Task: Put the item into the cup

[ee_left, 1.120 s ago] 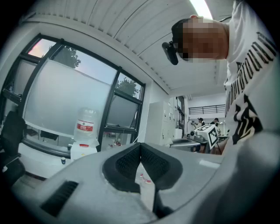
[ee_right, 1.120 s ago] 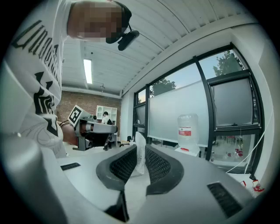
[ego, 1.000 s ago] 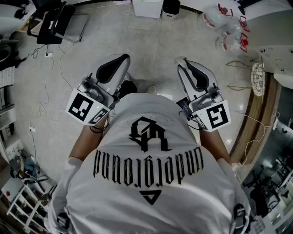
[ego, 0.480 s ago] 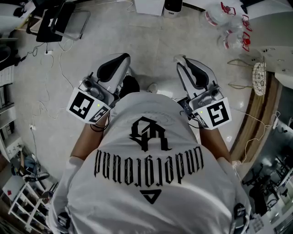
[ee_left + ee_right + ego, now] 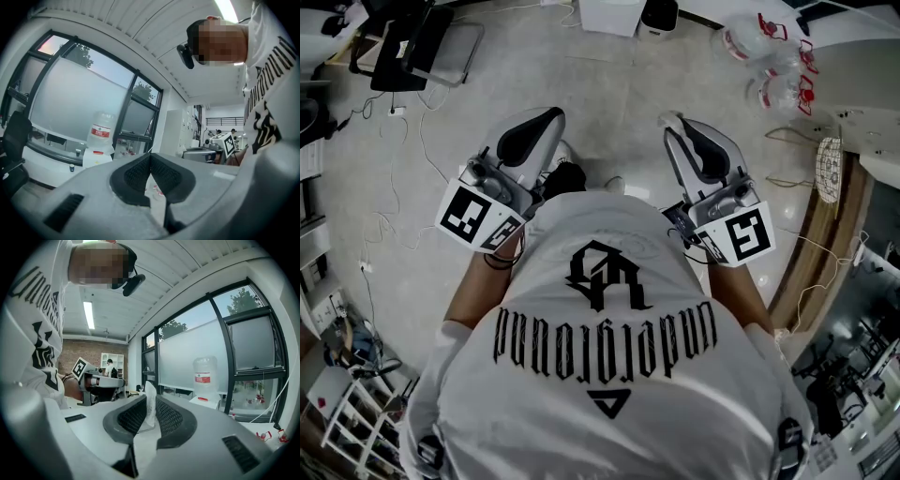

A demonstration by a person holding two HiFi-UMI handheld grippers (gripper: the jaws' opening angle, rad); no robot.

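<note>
I hold both grippers in front of my chest, jaws pointing away from me over the floor. My right gripper (image 5: 673,129) (image 5: 151,398) is shut on a thin white crinkled item (image 5: 150,405), which sticks up past the black pads; its tip shows white at the jaw ends (image 5: 672,121) in the head view. My left gripper (image 5: 551,120) (image 5: 150,157) is shut, its ribbed pads meeting at the tips with nothing between them. No cup shows in any view. Each gripper's marker cube sits near my wrists.
A water dispenser with a bottle (image 5: 100,138) (image 5: 206,378) stands by the big windows. On the floor lie cables (image 5: 394,202); a black chair (image 5: 417,47) is at the far left and clear containers with red parts (image 5: 769,61) at the far right. A curved wooden edge (image 5: 814,246) runs along the right.
The floor in the head view has slid slightly; both grippers keep the same pose and the right one still holds the white item.
</note>
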